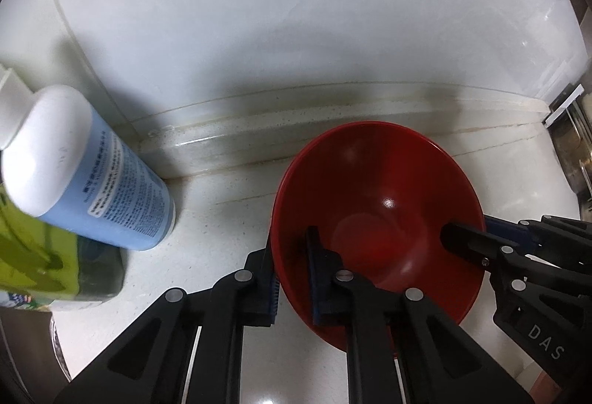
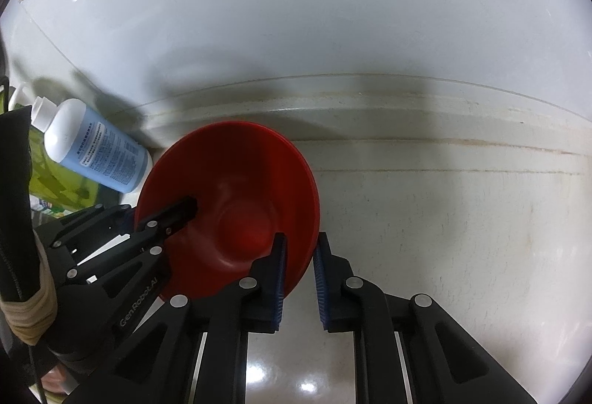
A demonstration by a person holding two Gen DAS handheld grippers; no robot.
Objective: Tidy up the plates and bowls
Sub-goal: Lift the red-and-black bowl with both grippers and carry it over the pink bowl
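Observation:
A red bowl (image 1: pixel 384 204) rests on the pale counter (image 1: pixel 214 230) close to the back wall, and a second rim seems to show just under its edge. My left gripper (image 1: pixel 292 241) is shut on the bowl's left wall, one pad inside and one outside. My right gripper (image 2: pixel 301 237) is shut on the opposite wall of the red bowl (image 2: pixel 236 189) in the same way. Each view also catches the other tool: the right gripper (image 1: pixel 470 224) at the bowl's right side, the left gripper (image 2: pixel 159 208) at its left.
A blue bottle (image 1: pixel 111 182) with a white cap stands left of the bowl, beside a green box (image 1: pixel 37 256). The white wall (image 1: pixel 296 34) rises just behind. Metal items (image 1: pixel 577 145) sit at the far right. A dark sleeve (image 2: pixel 18 219) shows at the left edge.

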